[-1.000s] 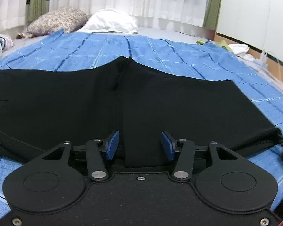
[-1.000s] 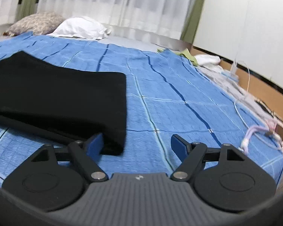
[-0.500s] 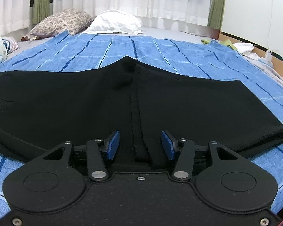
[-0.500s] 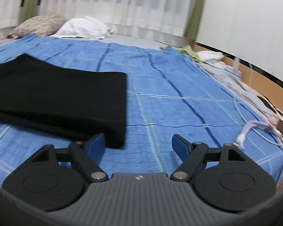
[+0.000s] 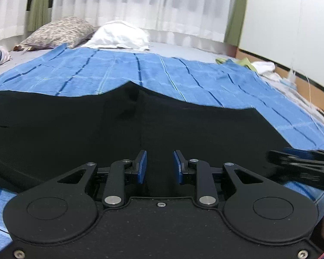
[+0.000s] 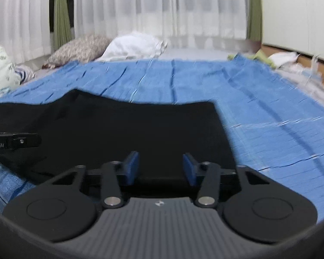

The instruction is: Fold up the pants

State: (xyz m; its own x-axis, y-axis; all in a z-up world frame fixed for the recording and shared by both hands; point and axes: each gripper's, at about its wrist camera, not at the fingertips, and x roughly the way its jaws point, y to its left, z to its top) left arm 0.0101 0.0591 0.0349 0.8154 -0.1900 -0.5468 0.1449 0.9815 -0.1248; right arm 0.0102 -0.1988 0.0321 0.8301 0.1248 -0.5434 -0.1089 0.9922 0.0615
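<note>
Black fabric pants lie spread flat on a blue checked bedspread, with both hand-held grippers low at their near edge.

The left hand-held gripper points down over the middle seam, its blue pads closing with black cloth between them, not yet pinched. The right hand-held gripper sits over the pants' right end, jaws also closing, wider apart, cloth between the pads. Both tilt gently downward.

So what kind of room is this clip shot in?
Most likely a bedroom. Black pants lie spread on a bed's blue checked cover, two pillows sit at its far end, and sheer white curtains hang behind.
</note>
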